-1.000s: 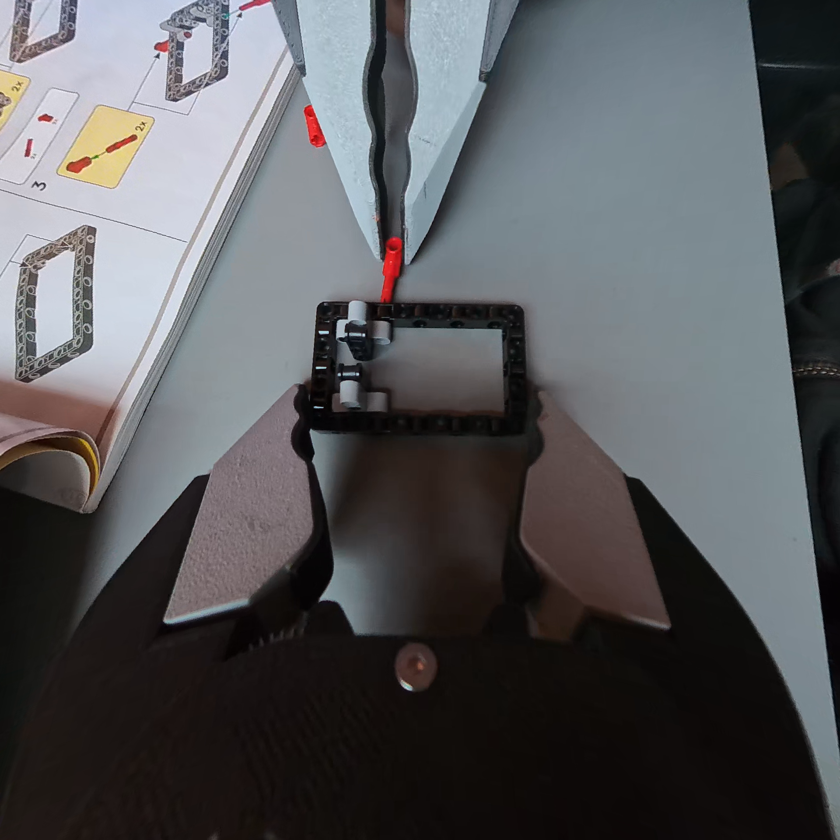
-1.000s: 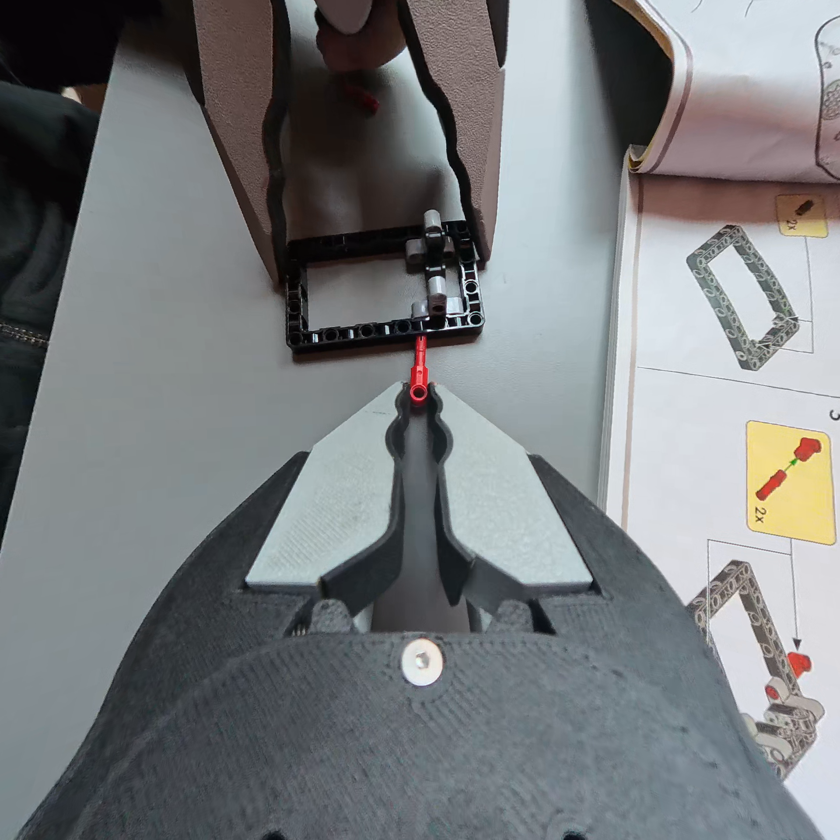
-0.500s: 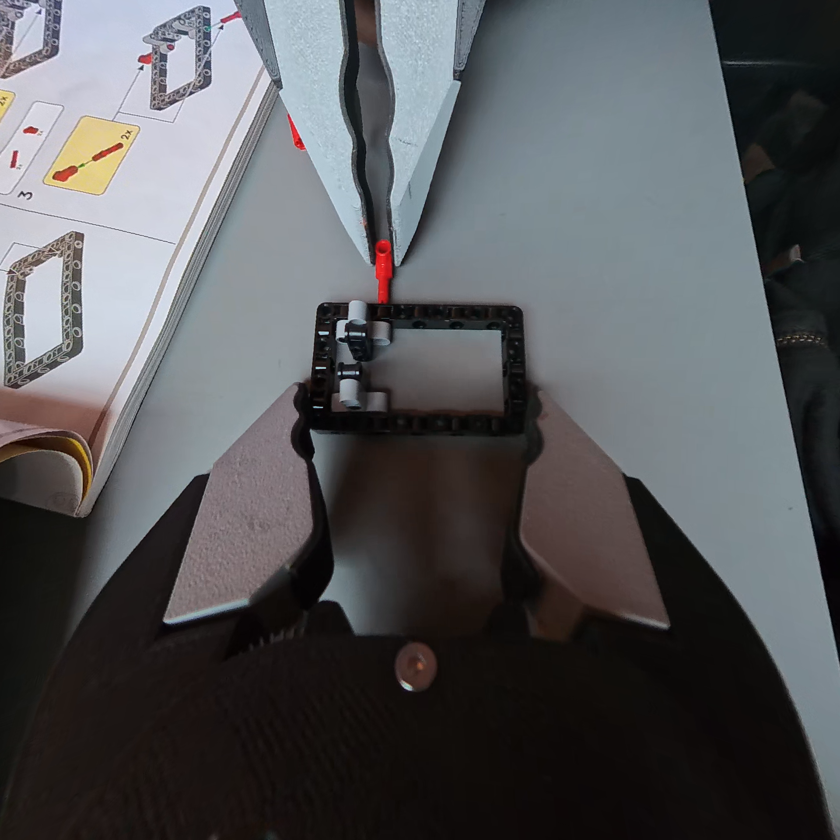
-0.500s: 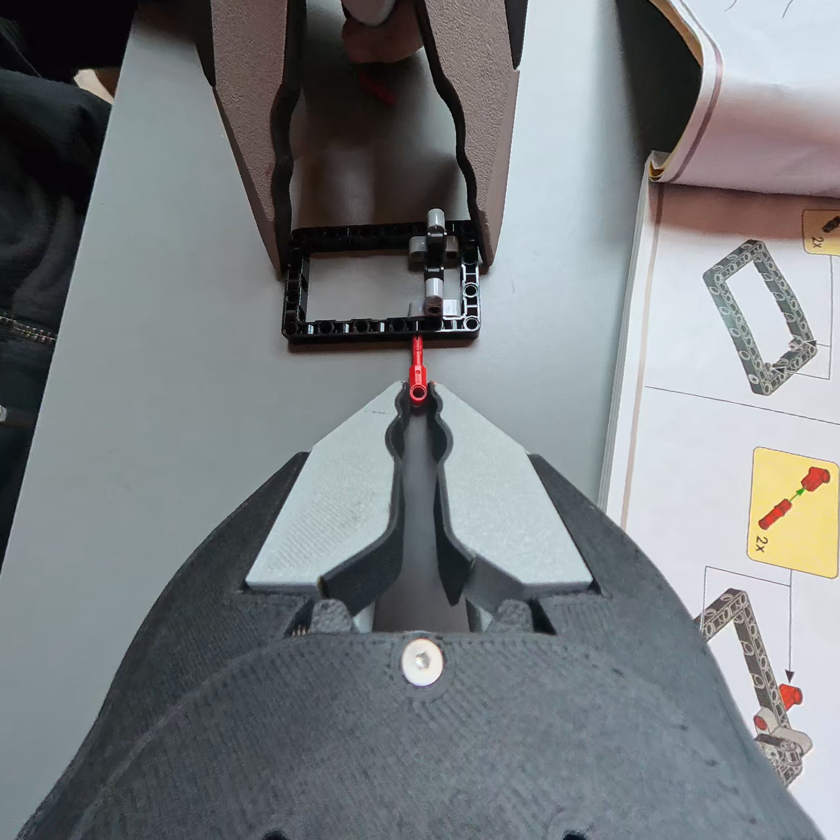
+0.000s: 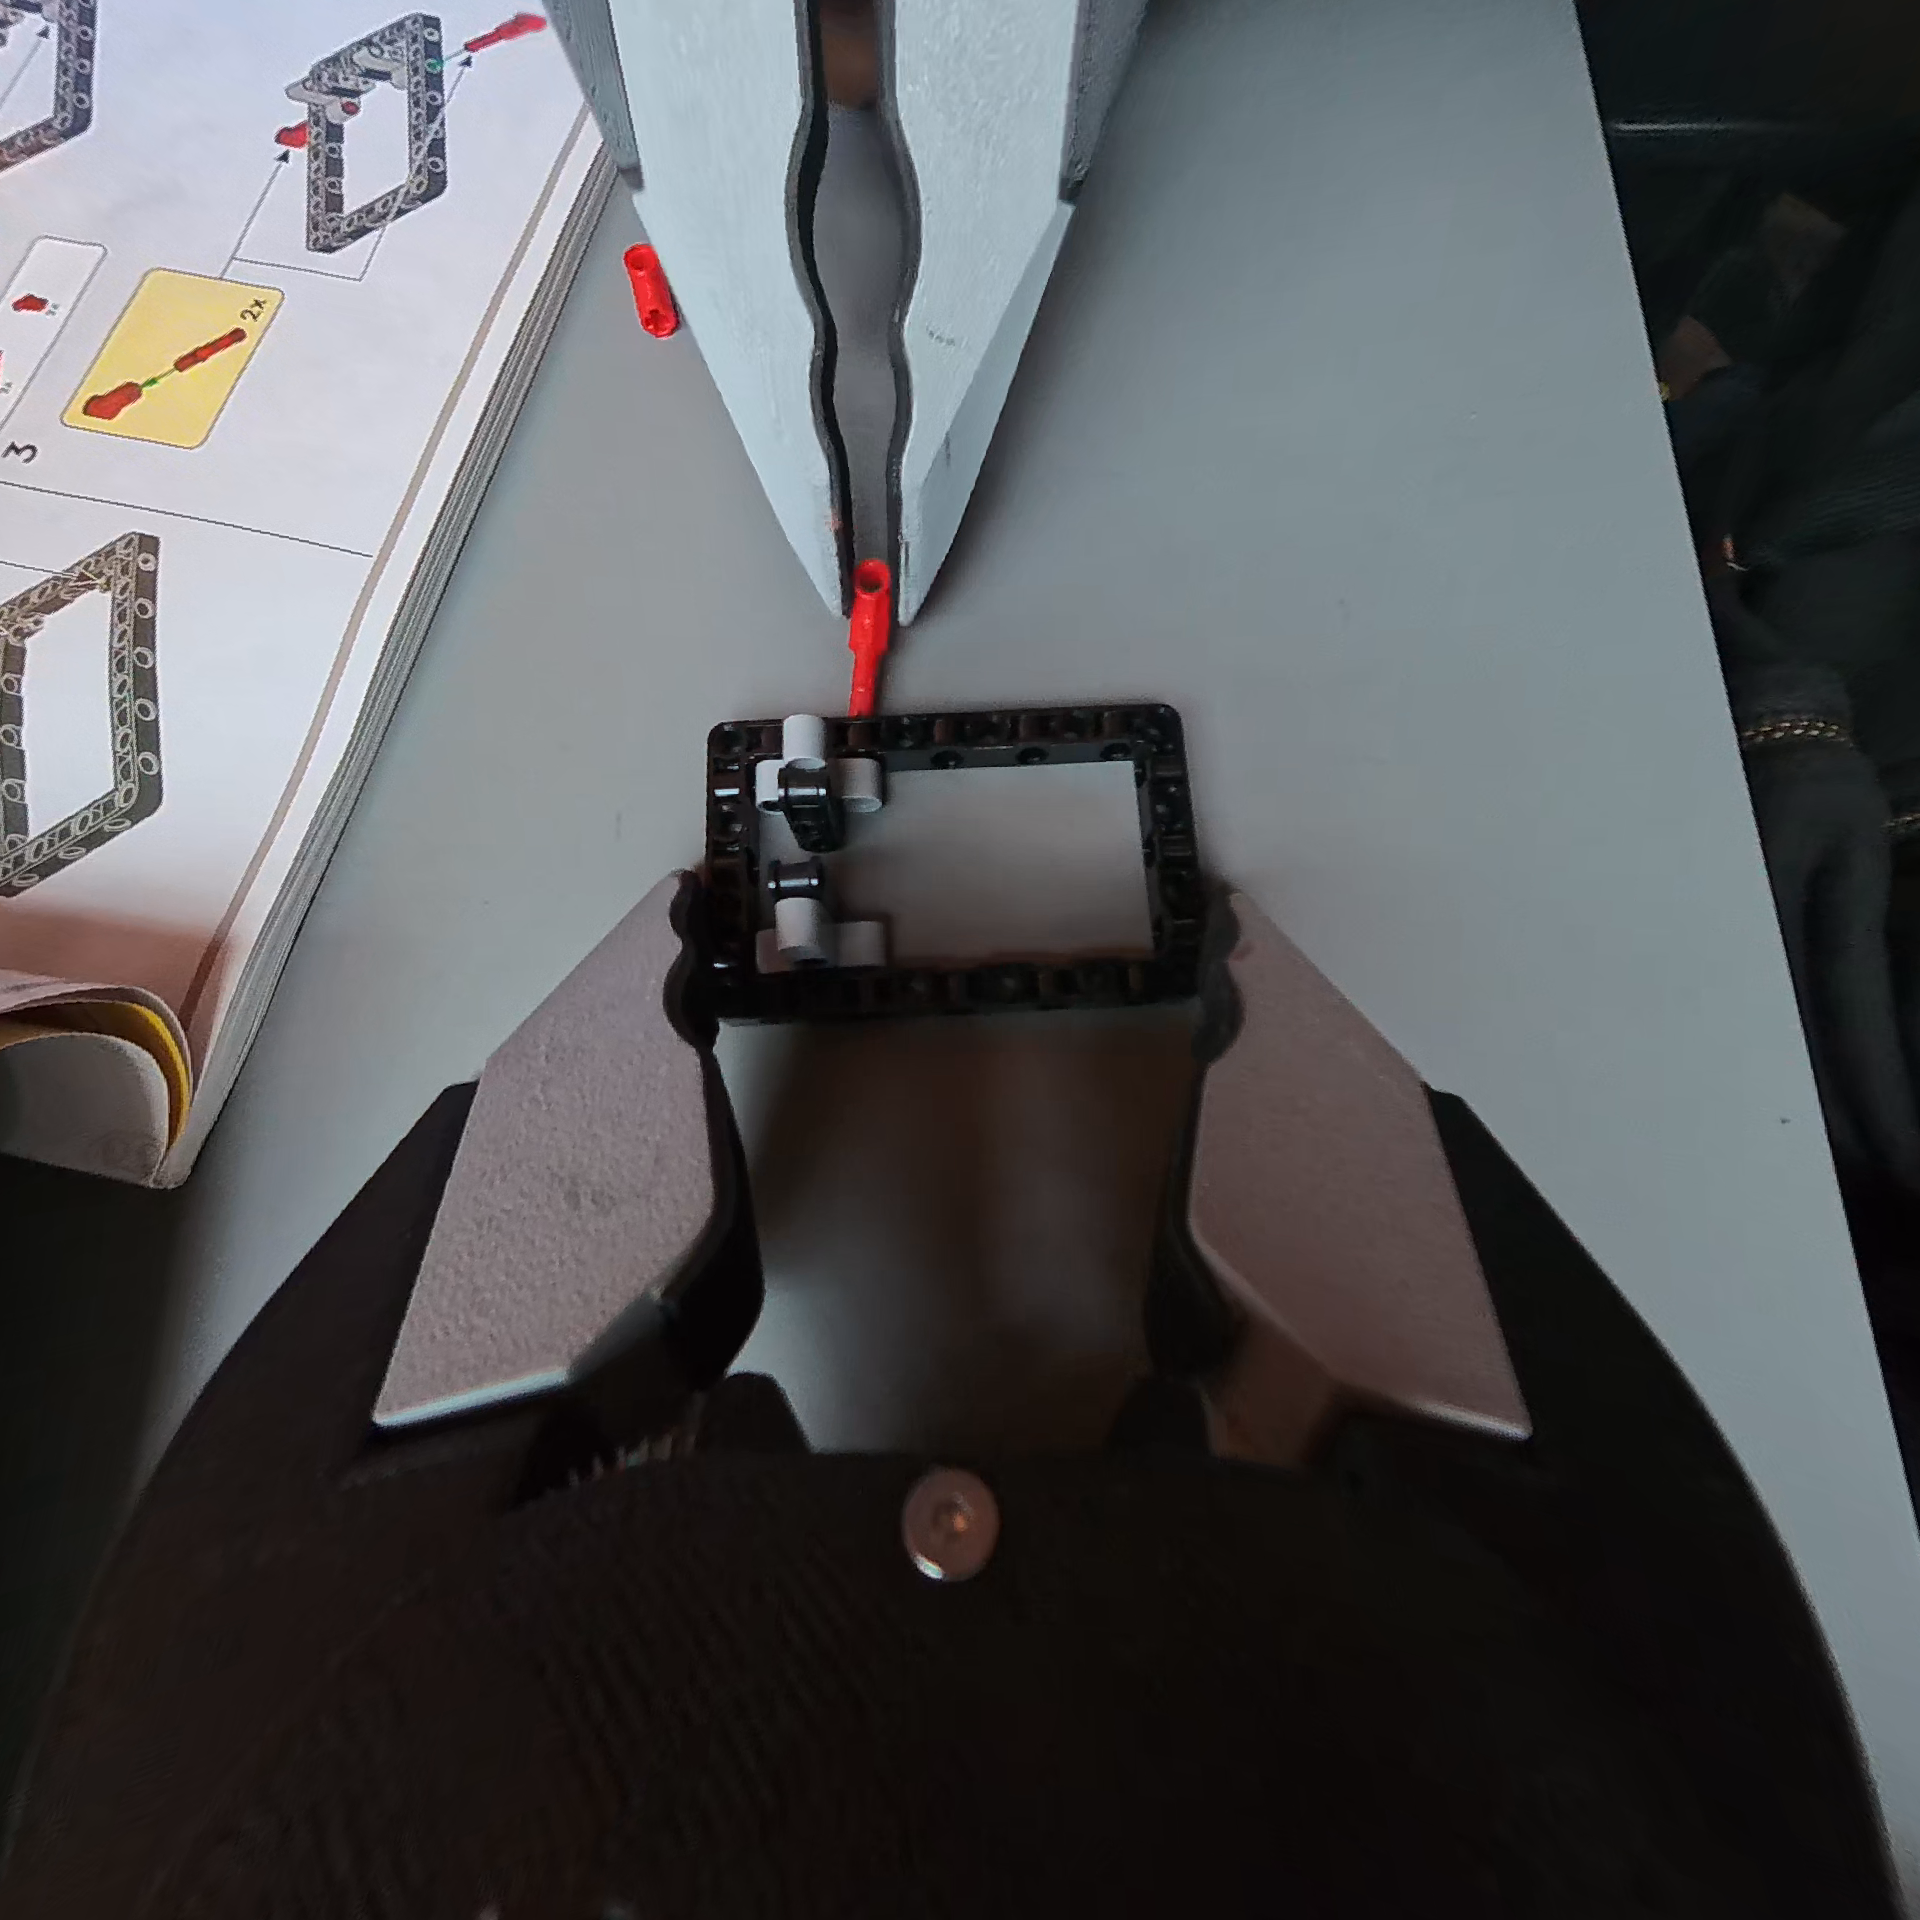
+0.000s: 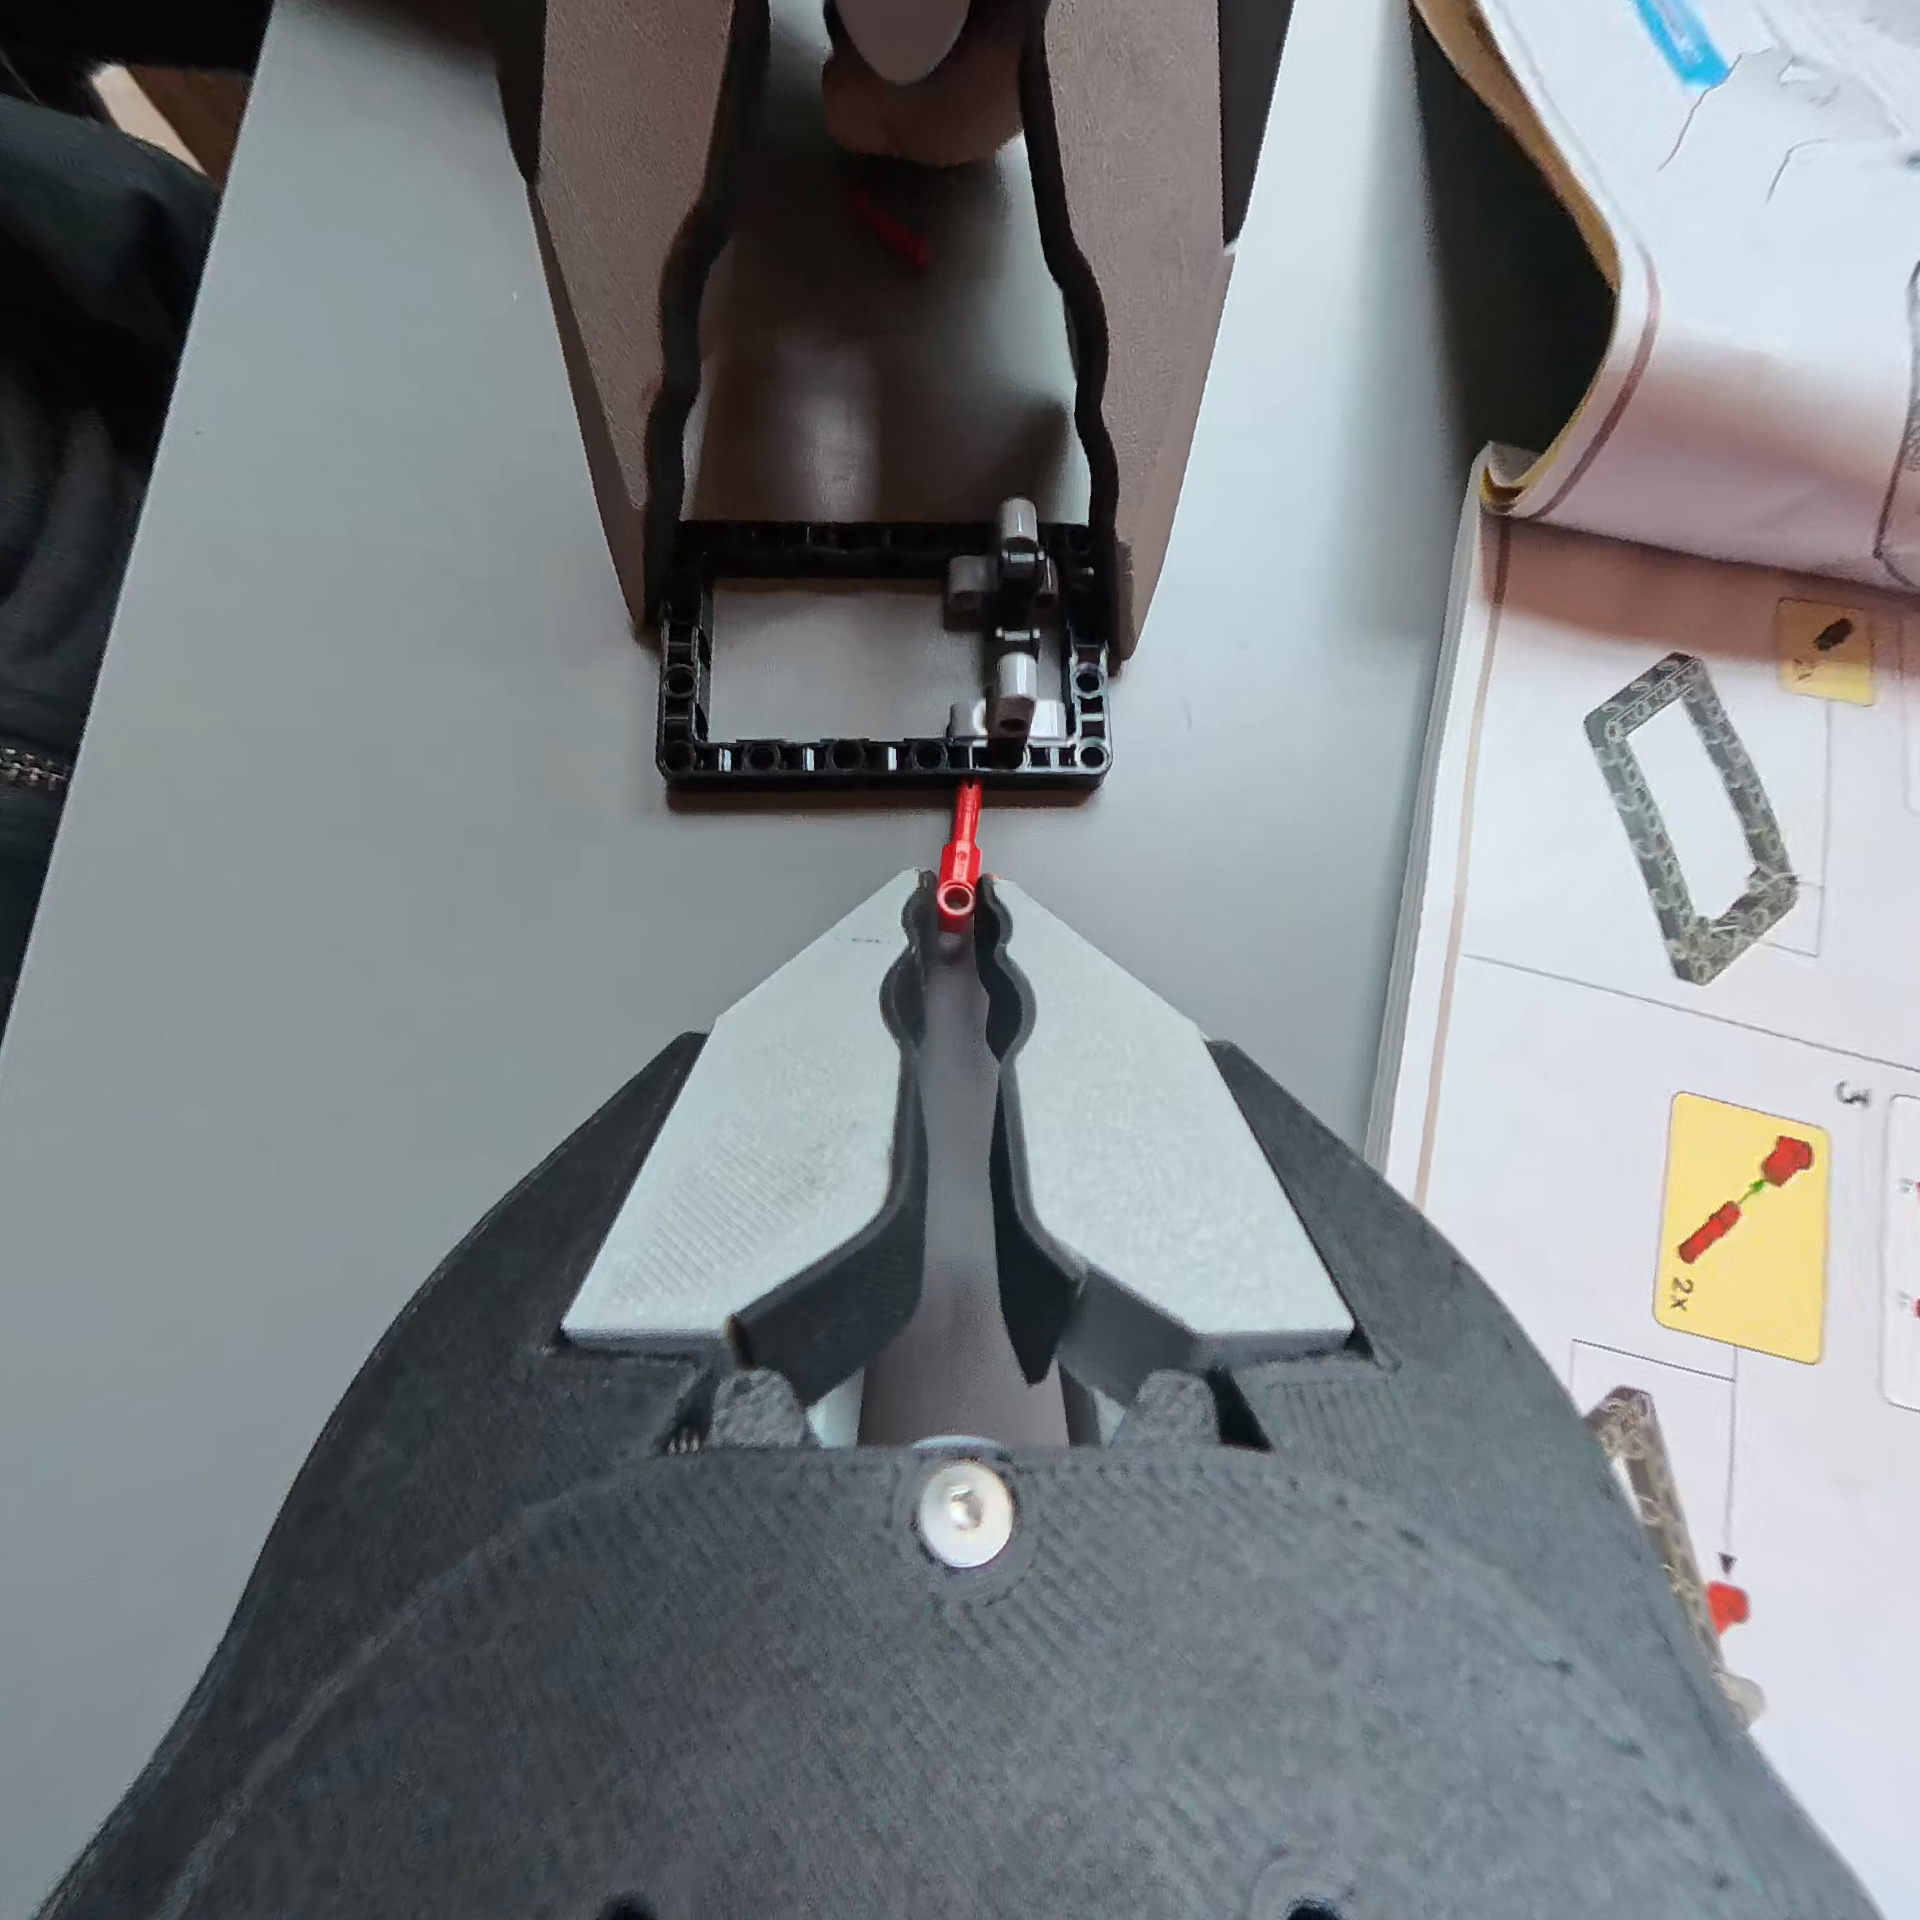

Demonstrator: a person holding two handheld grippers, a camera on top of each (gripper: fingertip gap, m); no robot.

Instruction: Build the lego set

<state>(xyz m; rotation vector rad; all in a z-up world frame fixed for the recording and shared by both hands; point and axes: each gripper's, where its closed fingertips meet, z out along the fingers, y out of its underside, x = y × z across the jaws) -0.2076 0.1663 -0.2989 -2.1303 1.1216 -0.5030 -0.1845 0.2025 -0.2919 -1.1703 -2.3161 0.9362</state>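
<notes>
A black rectangular Lego frame (image 5: 1169, 831) lies flat on the grey table. My left gripper (image 5: 951, 935) is shut on its two short sides. Two grey connectors with black pins (image 5: 821, 774) sit inside the frame at its left end. My right gripper (image 5: 873, 613) comes from the far side, shut on a thin red axle pin (image 5: 865, 649). In the right wrist view, the red pin (image 6: 961, 847) sticks out of my right gripper (image 6: 956, 888), and its tip touches the outer side of the frame's near beam (image 6: 831, 758), beside a grey connector (image 6: 1008, 701). The left gripper (image 6: 888, 623) holds the frame there.
An open instruction booklet (image 5: 208, 416) lies to the left of the frame, to the right in the right wrist view (image 6: 1662, 935). A loose red pin (image 5: 649, 291) lies by the booklet's edge. Another red piece (image 6: 888, 223) lies on the table under the left gripper. The table edge (image 5: 1683, 623) runs along the right. Spacing between my two grippers at the tips: around 6 cm. The red piece (image 6: 888, 223) is closer to my left gripper, around 11 cm from its tips; the right tips are 15 cm off.
Almost nothing has changed. The red pin's tip stays at the frame's beam. Both views swayed slightly sideways and back. Both grips are unchanged.
</notes>
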